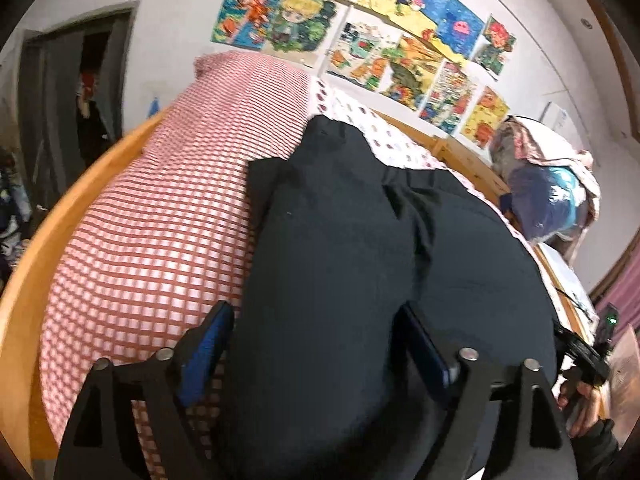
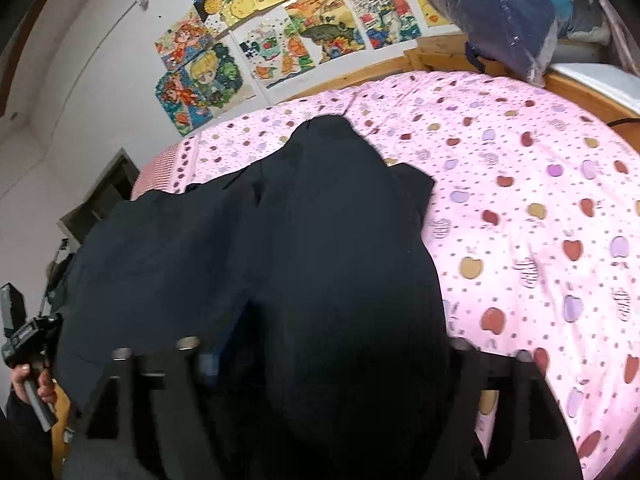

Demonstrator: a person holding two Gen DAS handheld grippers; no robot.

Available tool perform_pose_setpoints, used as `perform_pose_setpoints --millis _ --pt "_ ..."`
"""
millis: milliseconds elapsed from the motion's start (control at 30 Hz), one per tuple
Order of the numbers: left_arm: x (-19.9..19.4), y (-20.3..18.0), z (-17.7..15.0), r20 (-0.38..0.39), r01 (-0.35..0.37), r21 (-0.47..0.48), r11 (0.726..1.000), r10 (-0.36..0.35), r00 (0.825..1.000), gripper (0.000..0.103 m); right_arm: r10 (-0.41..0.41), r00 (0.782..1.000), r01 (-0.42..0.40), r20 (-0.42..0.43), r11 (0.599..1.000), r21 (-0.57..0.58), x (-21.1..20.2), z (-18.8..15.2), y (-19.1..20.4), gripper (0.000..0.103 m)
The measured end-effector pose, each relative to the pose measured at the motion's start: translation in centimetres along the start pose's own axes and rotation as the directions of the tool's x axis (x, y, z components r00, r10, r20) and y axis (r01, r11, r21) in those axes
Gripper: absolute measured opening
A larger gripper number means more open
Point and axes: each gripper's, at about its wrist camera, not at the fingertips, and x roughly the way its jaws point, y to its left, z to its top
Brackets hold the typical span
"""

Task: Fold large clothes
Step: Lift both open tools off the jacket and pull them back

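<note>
A large black garment [image 1: 360, 240] lies spread on the bed, reaching from the near edge toward the wall, with a creased band across its middle. My left gripper [image 1: 316, 340] stands open over its near left part. Its blue-padded fingers [image 1: 212, 336] are wide apart, and the cloth lies loose between them. In the right wrist view the same garment [image 2: 280, 240] fills the centre. My right gripper [image 2: 332, 356] is open too, its fingers [image 2: 208, 360] partly hidden by the dark cloth bulging between them. Each gripper shows at the edge of the other's view, held by a hand [image 2: 36, 384].
A red-and-white checked cover [image 1: 160, 220] lies left of the garment. Right of it is a pink sheet with apple prints [image 2: 520, 220]. A wooden bed frame [image 1: 24, 280] rims the mattress. Bagged bedding [image 2: 504, 12] is piled at the far right corner. Drawings [image 1: 360, 40] cover the wall, and a door [image 1: 76, 100] stands at the left.
</note>
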Motion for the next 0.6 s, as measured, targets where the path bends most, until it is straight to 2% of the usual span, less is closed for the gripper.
perform_pose_setpoints --millis 167,300,400,600 --pt "-1.0 0.0 -0.1 0.043 -0.084 -0.002 0.996 0.084 0.996 0.094 -0.083 0.996 0.085 0.039 0.995 -0.058 -1.4 0.1 0.7 0.087" --pt "-1.9 -0.2 -0.5 0.071 -0.13 -0.001 0.992 0.13 0.989 0.096 -0.127 0.989 0.134 0.082 0.987 -0.093 -2.8 0.2 1.3 0.091" --pt "-2.7 -0.6 -0.7 0.091 -0.15 0.004 0.989 0.149 0.985 0.1 -0.129 0.986 0.138 0.107 0.986 -0.088 -3.9 0.3 1.2 0.092" --pt "-4.6 -1.7 -1.2 0.135 -0.183 0.029 0.983 0.177 0.975 0.101 -0.12 0.983 0.131 0.143 0.989 -0.074 -5.9 0.0 0.9 0.092"
